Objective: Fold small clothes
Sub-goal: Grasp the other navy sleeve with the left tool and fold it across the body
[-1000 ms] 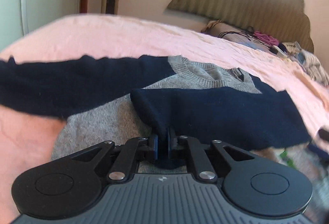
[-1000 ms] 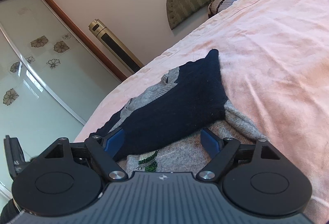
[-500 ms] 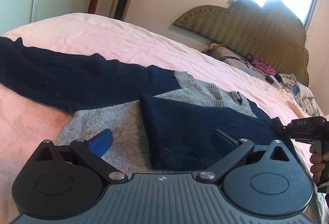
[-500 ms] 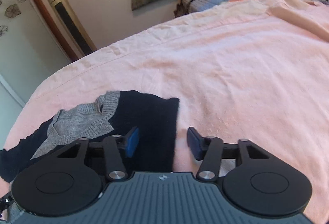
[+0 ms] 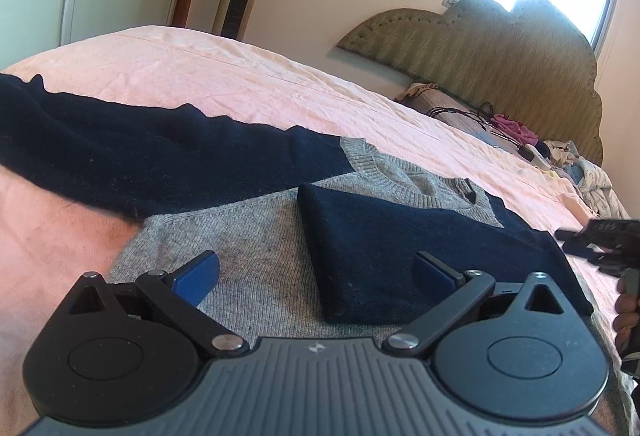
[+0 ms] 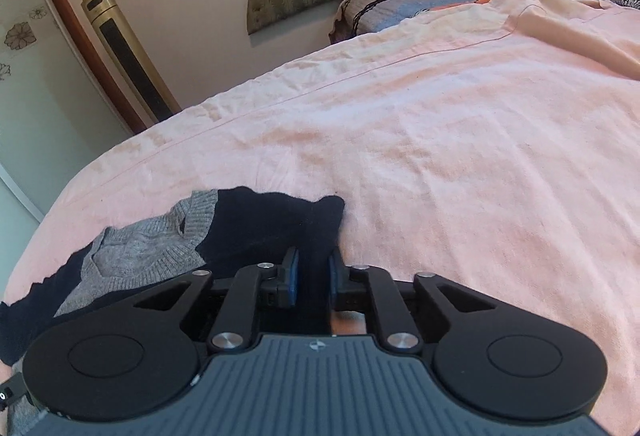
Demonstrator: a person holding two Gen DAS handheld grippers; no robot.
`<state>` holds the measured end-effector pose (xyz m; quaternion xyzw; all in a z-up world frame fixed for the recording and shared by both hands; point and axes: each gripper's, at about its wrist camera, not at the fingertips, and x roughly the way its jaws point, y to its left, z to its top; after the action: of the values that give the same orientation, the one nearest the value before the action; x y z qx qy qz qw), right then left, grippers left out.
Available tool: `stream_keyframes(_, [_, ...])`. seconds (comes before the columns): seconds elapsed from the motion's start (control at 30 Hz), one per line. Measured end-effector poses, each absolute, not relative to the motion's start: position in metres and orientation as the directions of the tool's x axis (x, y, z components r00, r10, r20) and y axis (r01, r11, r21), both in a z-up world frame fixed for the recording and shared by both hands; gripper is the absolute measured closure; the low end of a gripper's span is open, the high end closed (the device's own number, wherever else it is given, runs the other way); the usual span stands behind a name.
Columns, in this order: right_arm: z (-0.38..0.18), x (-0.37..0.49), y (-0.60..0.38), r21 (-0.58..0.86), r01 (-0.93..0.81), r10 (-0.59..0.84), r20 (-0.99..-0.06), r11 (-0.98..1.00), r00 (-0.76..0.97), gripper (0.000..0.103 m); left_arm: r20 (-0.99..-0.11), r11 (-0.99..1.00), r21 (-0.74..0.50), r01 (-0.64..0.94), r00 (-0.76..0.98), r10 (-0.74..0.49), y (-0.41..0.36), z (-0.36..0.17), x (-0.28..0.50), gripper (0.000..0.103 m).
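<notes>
One garment in play: a grey sweater (image 5: 256, 256) with navy sleeves, spread flat on the pink bedsheet (image 6: 440, 156). Found one sleeve (image 5: 400, 256) already folded across the chest, just below the collar. Found the other sleeve (image 5: 140, 164) stretched straight out to the side, not yet folded. Judged the sleeve-folding step half done.

Held the left gripper (image 5: 316, 264) low over the chest, fingers spread wide after just opening, with the folded sleeve's edge under the gap and touching neither pad. Set the right gripper (image 6: 312, 268) at the sweater's side edge by the shoulder. Had just been opening those jaws a little, yet kept them close, with a ridge of navy knit between the pads and apparently pinched.

Probably called next for carrying that pinched edge inward. Otherwise called for sending the free gripper out to the outstretched cuff, gripping near its end and bringing it across without dragging the folded sleeve askew.
</notes>
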<state>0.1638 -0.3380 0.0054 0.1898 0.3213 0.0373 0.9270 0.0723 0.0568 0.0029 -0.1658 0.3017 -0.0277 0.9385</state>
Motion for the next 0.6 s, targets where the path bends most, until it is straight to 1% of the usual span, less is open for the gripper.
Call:
stream_keyframes(0.03, [0.015, 0.155, -0.335, 0.362, 0.052, 0.167, -0.546, 0.931, 0.821, 0.068, -0.557, 0.944, -0.327, -0.048, 0.816, -0.152, 0.057, 0.003, 0.072, 0.0])
stream_keyframes(0.07, [0.024, 0.147, -0.329, 0.37, 0.013, 0.19, -0.507, 0.929, 0.841, 0.068, -0.557, 0.944, -0.327, -0.048, 0.816, -0.152, 0.057, 0.003, 0.073, 0.0])
stream_keyframes(0.13, [0.036, 0.134, -0.307, 0.374, -0.087, 0.271, -0.473, 0.923, 0.838, 0.063, -0.559, 0.944, -0.325, -0.048, 0.815, -0.151, 0.057, 0.003, 0.073, 0.0])
stream_keyframes(0.2, [0.032, 0.131, -0.277, 0.319, -0.177, 0.324, -0.502, 0.931, 0.802, 0.042, -0.561, 0.946, -0.322, -0.048, 0.814, -0.15, 0.057, 0.003, 0.073, 0.0])
stream_keyframes(0.23, [0.024, 0.135, -0.264, 0.282, -0.2, 0.327, -0.535, 0.938, 0.779, 0.039, -0.562, 0.946, -0.321, -0.047, 0.814, -0.15, 0.057, 0.002, 0.073, 0.0])
stream_keyframes(0.3, [0.001, 0.145, -0.248, 0.214, -0.19, 0.283, -0.616, 0.958, 0.735, 0.042, -0.562, 0.946, -0.321, -0.047, 0.814, -0.15, 0.057, 0.002, 0.073, 0.0])
stream_keyframes(0.33, [-0.005, 0.14, -0.244, 0.146, -0.211, 0.256, -0.571, 0.967, 0.78, 0.044, -0.562, 0.946, -0.321, -0.047, 0.813, -0.15, 0.057, 0.002, 0.073, 0.0])
stream_keyframes(0.37, [-0.008, 0.14, -0.24, 0.086, -0.217, 0.226, -0.579, 0.972, 0.783, 0.038, -0.563, 0.946, -0.32, -0.048, 0.813, -0.149, 0.057, 0.002, 0.073, 0.0])
stream_keyframes(0.47, [-0.008, 0.14, -0.238, 0.069, -0.212, 0.211, -0.588, 0.975, 0.781, 0.027, -0.569, 0.948, -0.313, -0.053, 0.81, -0.143, 0.059, 0.006, 0.072, 0.0])
stream_keyframes(0.5, [-0.009, 0.139, -0.235, 0.057, -0.218, 0.209, -0.592, 0.974, 0.779, 0.021, -0.572, 0.949, -0.305, -0.073, 0.811, -0.121, 0.064, 0.009, 0.07, 0.0])
stream_keyframes(0.53, [-0.01, 0.138, -0.233, 0.044, -0.224, 0.206, -0.596, 0.974, 0.776, 0.019, -0.571, 0.95, -0.296, -0.1, 0.816, -0.093, 0.071, 0.014, 0.067, 0.0])
stream_keyframes(0.57, [-0.01, 0.139, -0.232, 0.038, -0.225, 0.203, -0.6, 0.974, 0.774, 0.015, -0.559, 0.946, -0.299, -0.124, 0.827, -0.068, 0.083, 0.02, 0.063, 0.0])
stream_keyframes(0.6, [-0.01, 0.138, -0.232, 0.039, -0.222, 0.2, -0.6, 0.974, 0.774, 0.013, -0.524, 0.93, -0.332, -0.155, 0.85, -0.045, 0.105, 0.026, 0.056, 0.0])
